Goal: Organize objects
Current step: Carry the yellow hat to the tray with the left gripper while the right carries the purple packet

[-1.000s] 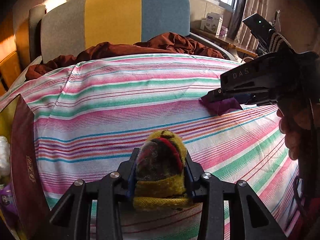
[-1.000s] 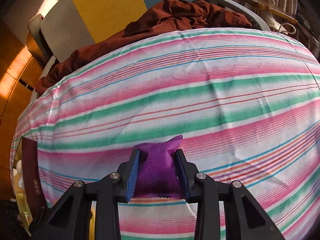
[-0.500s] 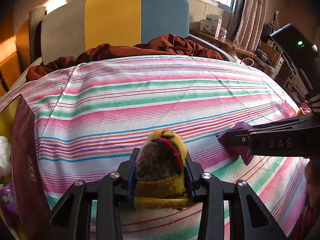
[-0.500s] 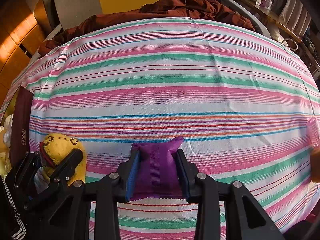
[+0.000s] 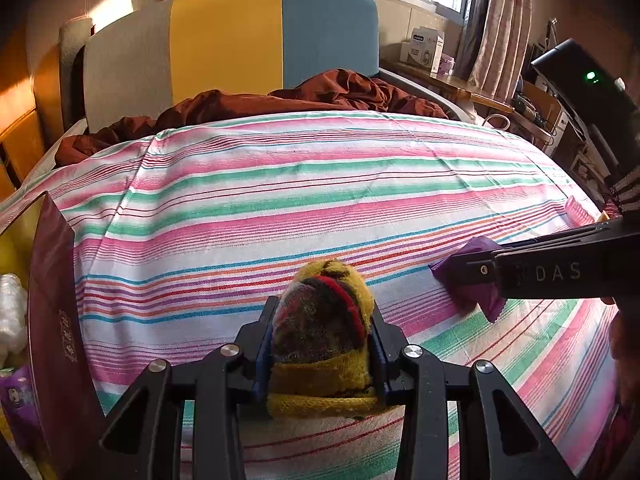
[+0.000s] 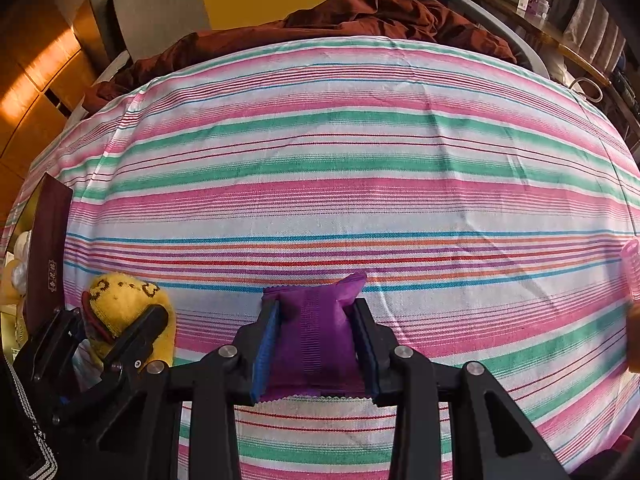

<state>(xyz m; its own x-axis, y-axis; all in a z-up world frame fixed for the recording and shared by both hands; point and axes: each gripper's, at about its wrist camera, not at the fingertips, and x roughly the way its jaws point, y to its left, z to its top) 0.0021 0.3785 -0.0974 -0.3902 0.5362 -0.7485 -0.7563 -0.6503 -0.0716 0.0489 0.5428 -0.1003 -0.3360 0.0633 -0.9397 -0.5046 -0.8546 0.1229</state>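
My left gripper point(image 5: 320, 344) is shut on a yellow knitted sock point(image 5: 324, 332) with red and dark stripes, held low over the striped bedsheet point(image 5: 320, 184). My right gripper point(image 6: 316, 340) is shut on a purple snack packet point(image 6: 314, 336), also low over the sheet. In the left wrist view the right gripper point(image 5: 468, 276) comes in from the right with the packet point(image 5: 476, 296). In the right wrist view the left gripper point(image 6: 120, 328) and the sock point(image 6: 120, 292) sit at the lower left.
A dark red box point(image 5: 56, 312) stands open at the left bed edge, with white and purple items inside. A crumpled brown blanket point(image 5: 280, 100) lies by the headboard point(image 5: 224, 48). A pink item point(image 6: 632, 272) lies at the right edge. A cluttered shelf point(image 5: 460, 84) runs along the right.
The right gripper with the purple packet swung down from the far right to a low spot beside the left gripper. The left gripper has barely moved.
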